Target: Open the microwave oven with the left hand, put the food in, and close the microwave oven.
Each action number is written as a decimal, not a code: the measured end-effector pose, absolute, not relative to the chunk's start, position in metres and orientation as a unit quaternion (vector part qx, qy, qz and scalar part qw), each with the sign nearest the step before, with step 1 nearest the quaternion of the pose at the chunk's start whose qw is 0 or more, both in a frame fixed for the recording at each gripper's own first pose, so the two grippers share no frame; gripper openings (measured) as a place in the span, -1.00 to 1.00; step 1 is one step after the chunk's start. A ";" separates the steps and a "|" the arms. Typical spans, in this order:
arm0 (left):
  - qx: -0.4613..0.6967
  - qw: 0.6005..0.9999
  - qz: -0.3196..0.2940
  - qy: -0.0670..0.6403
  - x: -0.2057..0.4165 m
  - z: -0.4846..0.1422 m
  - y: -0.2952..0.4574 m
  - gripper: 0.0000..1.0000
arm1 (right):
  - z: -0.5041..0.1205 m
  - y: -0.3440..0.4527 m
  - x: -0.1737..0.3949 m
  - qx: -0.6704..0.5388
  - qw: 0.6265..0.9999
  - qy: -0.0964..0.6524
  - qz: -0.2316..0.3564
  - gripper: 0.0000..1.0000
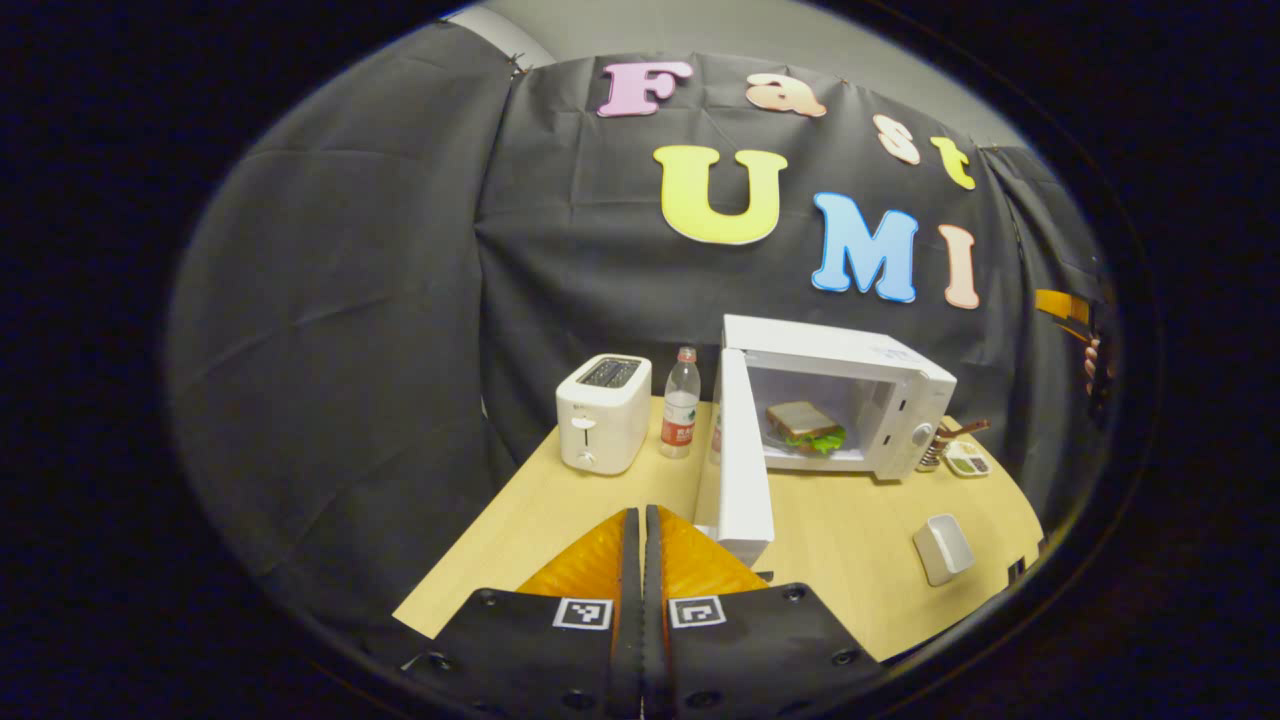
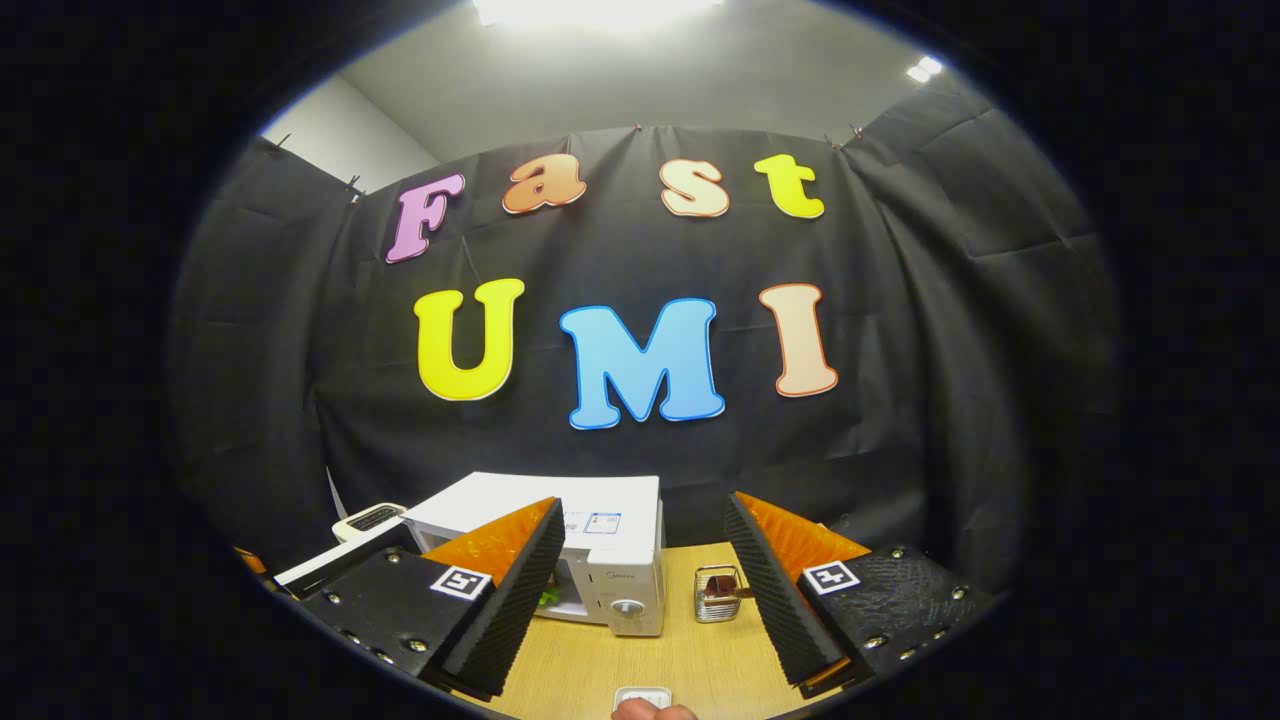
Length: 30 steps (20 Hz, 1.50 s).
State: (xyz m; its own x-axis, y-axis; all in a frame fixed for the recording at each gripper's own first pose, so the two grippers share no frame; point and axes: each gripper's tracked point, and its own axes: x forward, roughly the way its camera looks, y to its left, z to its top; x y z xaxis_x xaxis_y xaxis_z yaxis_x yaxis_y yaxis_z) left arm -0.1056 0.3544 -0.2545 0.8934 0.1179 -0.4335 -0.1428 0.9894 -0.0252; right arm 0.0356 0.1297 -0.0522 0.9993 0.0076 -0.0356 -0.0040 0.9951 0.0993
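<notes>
Microwave (image 1: 850, 400) stands toward the back of the tabletop (image 1: 560, 510) in the left gripper view, its door (image 1: 742, 455) swung wide open toward the camera. Inside the microwave's cavity lies the sandwich (image 1: 806, 426), bread on top and green leaves at its edge. Left of the microwave stands a water bottle (image 1: 681, 403), and farther left a white toaster (image 1: 603, 413). In front of the microwave, to its right, sits a small white cup (image 1: 943, 548). The left gripper (image 1: 641, 520) hangs near the door's lower corner, jaws pressed together on nothing.

In the right gripper view the microwave sits between the fingers of the right gripper (image 2: 640, 580), whose jaws are spread wide and empty. Right of the microwave stands a small metal holder (image 2: 717, 593).
</notes>
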 end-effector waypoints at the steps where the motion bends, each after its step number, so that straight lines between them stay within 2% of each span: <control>1: -0.026 0.972 0.062 0.223 -0.104 -0.258 0.349 -0.87 | -0.053 0.128 0.036 0.050 0.999 0.022 0.002 0.95; 6: 0.004 0.971 0.041 0.235 -0.101 -0.261 0.322 -0.87 | -0.054 0.113 0.037 0.042 0.999 0.025 -0.007 0.94; 11: -0.017 0.970 0.020 0.240 -0.100 -0.264 0.283 -0.87 | -0.053 0.102 0.039 0.037 0.999 0.026 -0.006 0.94; 20: -0.047 0.963 -0.090 0.250 -0.074 -0.274 0.152 -0.87 | -0.052 0.079 0.047 0.015 1.000 0.027 -0.004 0.94; 30: -0.040 0.953 -0.171 0.247 -0.013 -0.269 0.068 -0.87 | -0.055 0.043 0.042 0.032 0.999 0.023 -0.034 0.95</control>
State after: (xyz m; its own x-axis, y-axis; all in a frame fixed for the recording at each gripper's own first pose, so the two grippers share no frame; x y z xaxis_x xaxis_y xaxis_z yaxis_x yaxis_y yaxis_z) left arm -0.0129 0.0681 -0.2685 0.8189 -0.3464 -0.4576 0.3067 0.9381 -0.1613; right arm 0.0422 0.0433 -0.0555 0.9967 -0.0657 -0.0473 0.0686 0.9957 0.0629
